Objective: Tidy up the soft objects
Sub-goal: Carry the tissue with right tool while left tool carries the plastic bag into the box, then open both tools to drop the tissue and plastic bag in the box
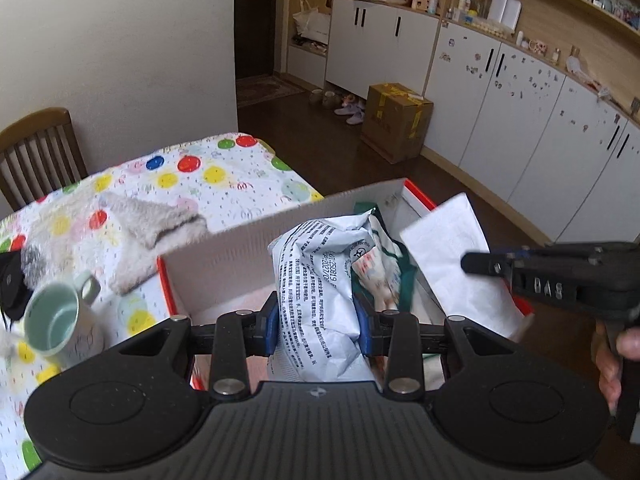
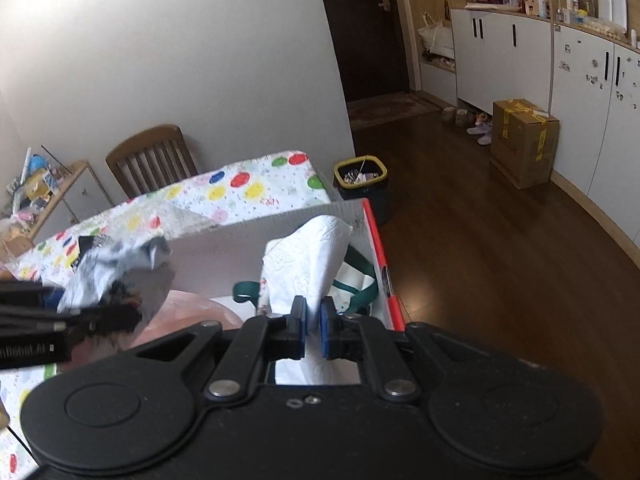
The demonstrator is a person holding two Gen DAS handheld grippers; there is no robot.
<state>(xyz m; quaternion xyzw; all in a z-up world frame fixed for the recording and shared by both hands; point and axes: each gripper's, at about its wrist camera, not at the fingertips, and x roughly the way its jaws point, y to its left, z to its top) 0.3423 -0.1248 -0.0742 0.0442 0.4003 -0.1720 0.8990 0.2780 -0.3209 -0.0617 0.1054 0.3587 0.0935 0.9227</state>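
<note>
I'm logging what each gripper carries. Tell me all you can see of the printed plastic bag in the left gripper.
The plastic bag is a crumpled grey-white mailer with rows of black print, thin and glossy. It stands roughly upright, pinched between the left gripper and its blue pads, over the open box. A green-handled bag presses against its right side.

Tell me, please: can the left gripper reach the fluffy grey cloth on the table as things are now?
Probably not yet. The left gripper is shut on the printed plastic bag over the box; the fluffy grey cloth lies uncovered beyond the box wall.
</note>
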